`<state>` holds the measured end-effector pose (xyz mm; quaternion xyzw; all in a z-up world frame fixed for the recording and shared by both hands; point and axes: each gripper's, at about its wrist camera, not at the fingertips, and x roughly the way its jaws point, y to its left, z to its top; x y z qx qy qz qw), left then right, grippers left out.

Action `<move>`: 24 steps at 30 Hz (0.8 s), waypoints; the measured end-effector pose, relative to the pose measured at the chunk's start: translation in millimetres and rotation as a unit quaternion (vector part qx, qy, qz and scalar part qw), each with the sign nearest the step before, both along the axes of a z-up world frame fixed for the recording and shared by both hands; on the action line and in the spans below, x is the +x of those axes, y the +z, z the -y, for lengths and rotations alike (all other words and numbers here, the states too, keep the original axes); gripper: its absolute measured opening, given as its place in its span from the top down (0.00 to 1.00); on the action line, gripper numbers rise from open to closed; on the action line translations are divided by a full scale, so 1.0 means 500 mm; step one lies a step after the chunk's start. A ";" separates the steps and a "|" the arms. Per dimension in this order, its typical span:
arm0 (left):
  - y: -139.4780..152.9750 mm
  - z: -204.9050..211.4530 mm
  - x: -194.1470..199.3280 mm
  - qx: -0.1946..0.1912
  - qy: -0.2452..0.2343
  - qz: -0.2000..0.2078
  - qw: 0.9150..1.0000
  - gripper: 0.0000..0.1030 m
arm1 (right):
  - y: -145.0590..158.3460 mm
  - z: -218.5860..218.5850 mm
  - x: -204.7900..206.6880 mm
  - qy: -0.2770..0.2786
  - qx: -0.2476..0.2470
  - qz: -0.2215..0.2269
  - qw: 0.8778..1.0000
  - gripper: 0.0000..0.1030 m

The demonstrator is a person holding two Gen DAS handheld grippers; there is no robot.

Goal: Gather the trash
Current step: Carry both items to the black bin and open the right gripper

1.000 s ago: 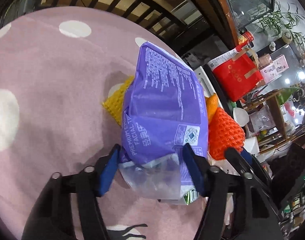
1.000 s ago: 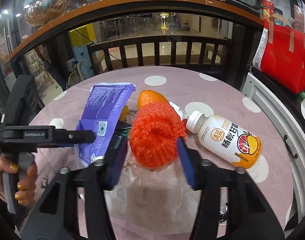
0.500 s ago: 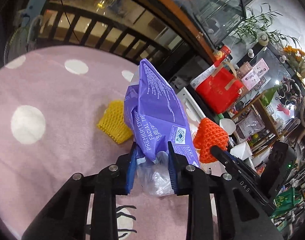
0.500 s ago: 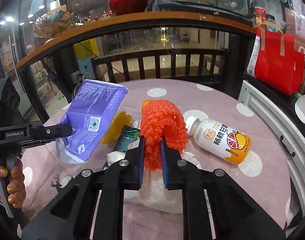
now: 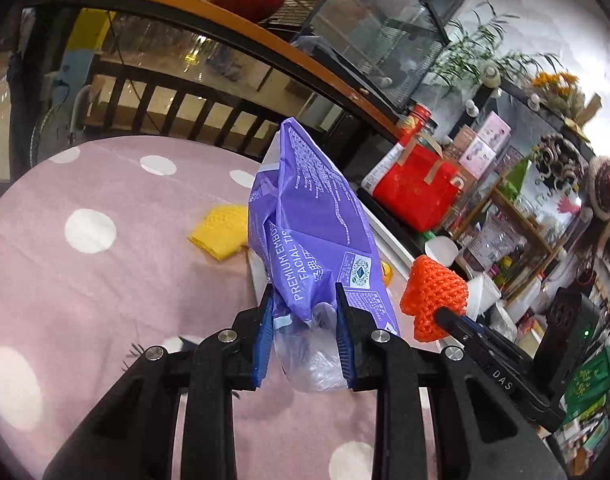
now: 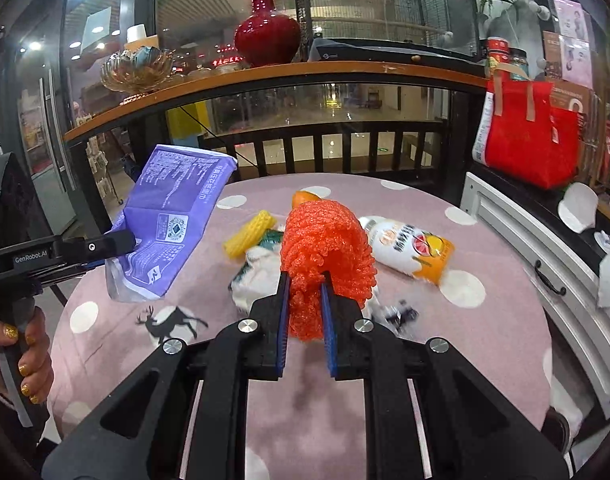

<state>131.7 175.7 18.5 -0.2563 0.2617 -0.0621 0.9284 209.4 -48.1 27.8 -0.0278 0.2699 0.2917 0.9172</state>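
Left wrist view: left gripper (image 5: 304,304) pinches a purple plastic tissue pack (image 5: 313,232), held above the pink dotted tablecloth (image 5: 65,280). Right gripper (image 6: 304,280) clamps an orange foam fruit net (image 6: 325,244), raised too.

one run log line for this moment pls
left tongs: shut on purple tissue pack, lifted | right tongs: shut on orange foam net, lifted | on table: yellow foam net, juice bottle

Glossy, creased purple plastic tissue pack (image 5: 317,236); rough orange foam fruit net (image 6: 325,248); matt pink polka-dot cloth on the worktop (image 6: 485,320); smooth, shiny red ceramic vase (image 6: 267,34).
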 end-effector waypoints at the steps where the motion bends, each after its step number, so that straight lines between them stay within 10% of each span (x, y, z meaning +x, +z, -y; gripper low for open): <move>1: 0.001 0.017 -0.004 0.007 -0.006 0.002 1.000 0.74 | -0.004 0.016 -0.012 -0.003 0.001 -0.001 1.000 0.85; 13: -0.007 0.171 -0.025 0.048 -0.109 0.011 0.993 0.74 | -0.042 0.246 -0.116 -0.105 -0.021 -0.014 0.994 0.85; 24: -0.021 0.322 -0.021 0.069 -0.205 0.016 0.976 0.74 | -0.199 0.515 -0.087 -0.267 -0.032 -0.136 0.954 0.85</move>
